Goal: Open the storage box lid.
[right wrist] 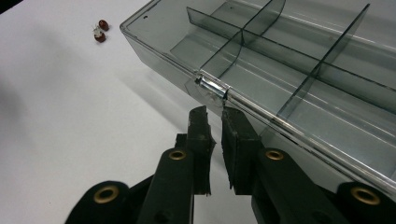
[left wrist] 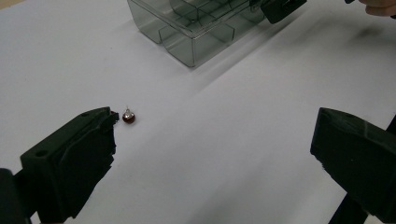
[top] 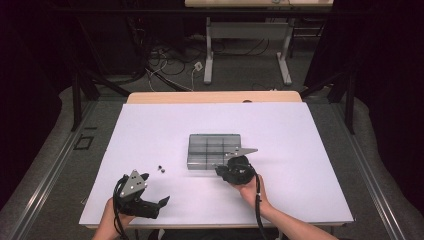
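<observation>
White table top [top: 300, 165], seen from the high view. A smoky grey, clear plastic compartment box [top: 214, 151] lies flat near the middle of it, divided by thin inner walls into several cells. In the right gripper view the cells that show look bare, and a small metal latch clip [right wrist: 214, 87] sits on the box's near long edge.

Right gripper [top: 223, 171], black, held in the person's right hand [top: 251, 189], sits at the box's near right corner. In the right gripper view its two jaws stand almost together, a thin slit between them, tips just short of the latch clip; nothing is held between them. Whether the tips touch the box edge, cannot tell.

Left gripper [top: 152, 191], black with a grey three-cornered plate on top, is low at the near left of the table, well apart from the box. In the left gripper view its jaws are spread wide, with bare table between them.

Two small dark red round beads [top: 161, 168] with tiny silvery caps lie on the table just left of the box's near left corner, close to each other. In the left gripper view one bead [left wrist: 128, 116] lies just beside the tip of the jaw at the left of that view, outside the gap.
</observation>
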The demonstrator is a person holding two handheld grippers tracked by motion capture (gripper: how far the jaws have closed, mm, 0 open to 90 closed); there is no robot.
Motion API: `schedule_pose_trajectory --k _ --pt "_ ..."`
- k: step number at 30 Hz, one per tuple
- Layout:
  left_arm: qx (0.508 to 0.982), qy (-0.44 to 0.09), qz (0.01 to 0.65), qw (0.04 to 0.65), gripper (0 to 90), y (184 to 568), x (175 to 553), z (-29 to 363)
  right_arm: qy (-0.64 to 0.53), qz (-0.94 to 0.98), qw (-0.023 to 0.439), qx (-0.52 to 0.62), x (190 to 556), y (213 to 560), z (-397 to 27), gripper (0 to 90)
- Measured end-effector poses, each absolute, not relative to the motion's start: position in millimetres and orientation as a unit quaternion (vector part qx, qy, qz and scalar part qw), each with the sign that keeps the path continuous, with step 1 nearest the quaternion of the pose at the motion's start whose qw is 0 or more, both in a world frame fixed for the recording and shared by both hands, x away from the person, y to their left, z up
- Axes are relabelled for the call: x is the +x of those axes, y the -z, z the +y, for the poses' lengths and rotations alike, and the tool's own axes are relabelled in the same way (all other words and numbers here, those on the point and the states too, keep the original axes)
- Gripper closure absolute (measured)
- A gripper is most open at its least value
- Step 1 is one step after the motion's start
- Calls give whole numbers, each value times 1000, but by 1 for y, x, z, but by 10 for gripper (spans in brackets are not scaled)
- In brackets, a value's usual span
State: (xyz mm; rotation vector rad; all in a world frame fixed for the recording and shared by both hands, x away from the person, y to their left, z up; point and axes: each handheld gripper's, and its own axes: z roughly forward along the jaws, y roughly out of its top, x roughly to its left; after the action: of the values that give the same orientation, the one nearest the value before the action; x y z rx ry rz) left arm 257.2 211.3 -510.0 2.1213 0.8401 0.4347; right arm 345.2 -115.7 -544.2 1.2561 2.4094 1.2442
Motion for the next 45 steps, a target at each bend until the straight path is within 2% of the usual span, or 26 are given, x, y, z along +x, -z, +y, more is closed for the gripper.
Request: schedule_pose_trajectory --k 11,29,45 --pt "840 -170 328 398 2 510 258 210 -429 793 70 428 346 548 -117 865" --pt "843 -167 324 396 2 511 259 209 -426 795 66 426 346 549 -117 873" --pt "843 -168 325 395 2 511 258 209 -440 794 85 412 342 543 -114 873"
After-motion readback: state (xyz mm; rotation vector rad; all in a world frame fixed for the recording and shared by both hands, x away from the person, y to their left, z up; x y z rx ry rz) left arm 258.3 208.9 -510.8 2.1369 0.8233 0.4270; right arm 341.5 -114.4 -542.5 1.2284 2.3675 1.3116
